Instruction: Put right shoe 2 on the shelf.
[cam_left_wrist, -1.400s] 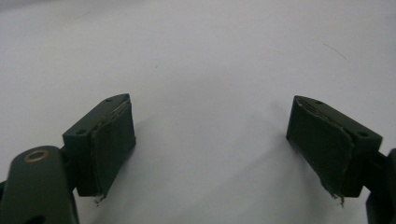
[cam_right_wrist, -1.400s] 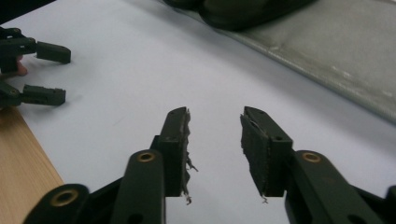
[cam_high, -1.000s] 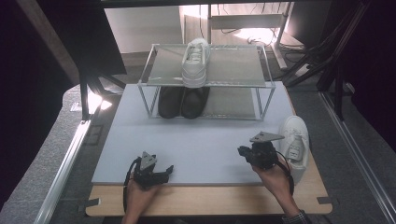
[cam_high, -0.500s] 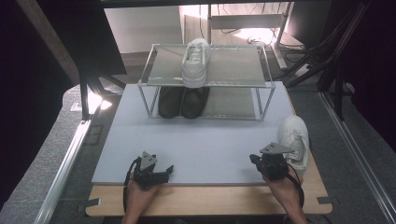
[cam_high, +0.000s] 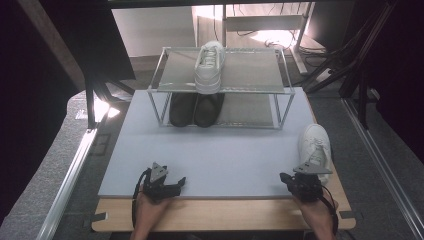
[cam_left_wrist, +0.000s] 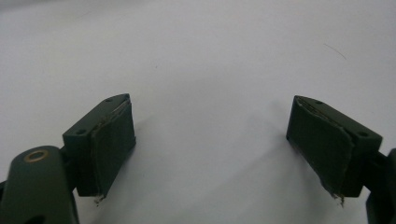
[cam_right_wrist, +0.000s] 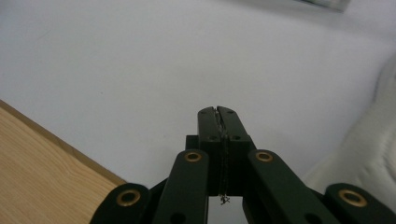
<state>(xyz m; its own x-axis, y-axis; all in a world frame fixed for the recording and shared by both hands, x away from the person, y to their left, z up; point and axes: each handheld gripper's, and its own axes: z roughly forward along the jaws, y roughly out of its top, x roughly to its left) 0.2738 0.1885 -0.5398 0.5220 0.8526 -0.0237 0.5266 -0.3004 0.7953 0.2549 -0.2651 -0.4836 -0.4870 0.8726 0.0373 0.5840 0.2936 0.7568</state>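
One white shoe (cam_high: 315, 146) lies on the pale mat (cam_high: 230, 150) at the right edge; in the right gripper view this white shoe (cam_right_wrist: 369, 140) sits just right of the jaws. My right gripper (cam_high: 285, 178) is near the mat's front right corner, just in front of that shoe, with its jaws shut (cam_right_wrist: 218, 113) on nothing. My left gripper (cam_high: 178, 186) rests at the front left with its jaws wide open (cam_left_wrist: 210, 149) over bare mat. A second white shoe (cam_high: 210, 65) stands on the top shelf of a wire rack (cam_high: 280, 90). A pair of black shoes (cam_high: 195, 107) sits below it.
The mat lies on a wooden board (cam_high: 225, 215) whose strip shows along the front edge. The rack takes up the far half of the mat. Dark stands and cables (cam_high: 350, 60) crowd the far right, and a metal rail (cam_high: 75, 170) runs along the left.
My right gripper has drawn back from beside the white shoe toward the front right corner and sunk a little. The left gripper has stayed put.
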